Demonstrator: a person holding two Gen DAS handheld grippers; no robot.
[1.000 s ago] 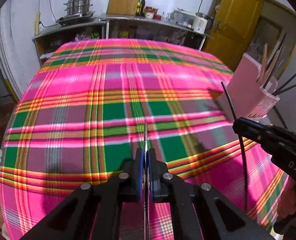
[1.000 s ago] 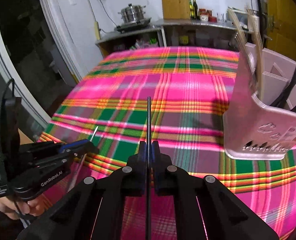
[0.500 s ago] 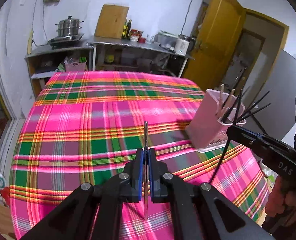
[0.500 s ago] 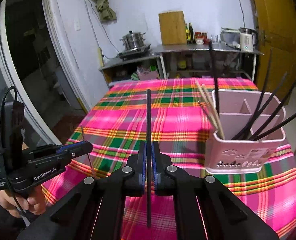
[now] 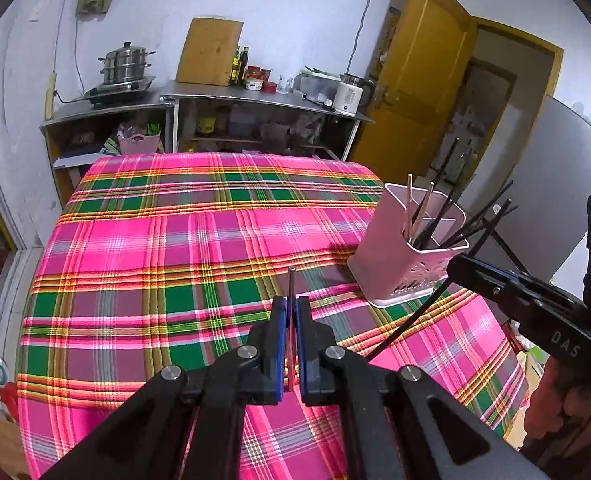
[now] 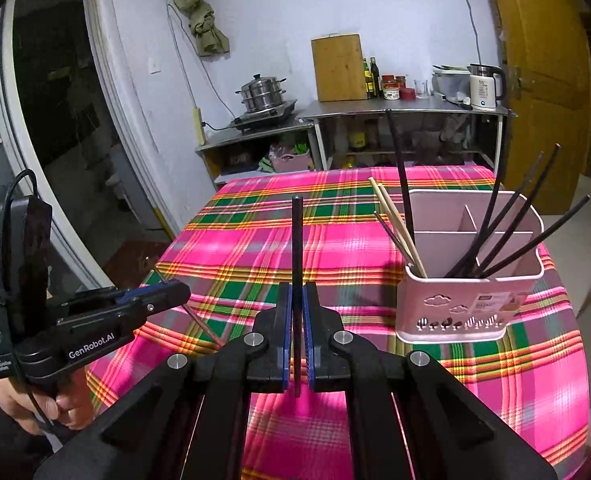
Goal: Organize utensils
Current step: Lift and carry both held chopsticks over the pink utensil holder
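My left gripper (image 5: 290, 304) is shut on a thin silvery chopstick (image 5: 291, 282) that sticks up between its blue pads, held above the plaid tablecloth (image 5: 175, 260). My right gripper (image 6: 296, 292) is shut on a black chopstick (image 6: 297, 240). A pink divided utensil holder (image 6: 471, 304) stands on the table's right side. It holds wooden chopsticks in its left compartment and several black ones in the others. In the left wrist view the right gripper (image 5: 455, 266) hovers just right of the holder (image 5: 379, 256), its black chopstick (image 5: 407, 320) slanting down. The left gripper (image 6: 183, 290) is low at left.
A steel counter (image 5: 255, 98) stands behind the table with a steamer pot (image 5: 125, 66), cutting board (image 5: 209, 52), bottles and a kettle (image 5: 349, 94). A yellow door (image 5: 419, 92) stands open at the right. A hand (image 6: 27, 404) grips the left tool.
Both grippers have risen well above the table with their chopsticks still pinched. The holder now sits lower and farther off in both views. Most of the rise came early.
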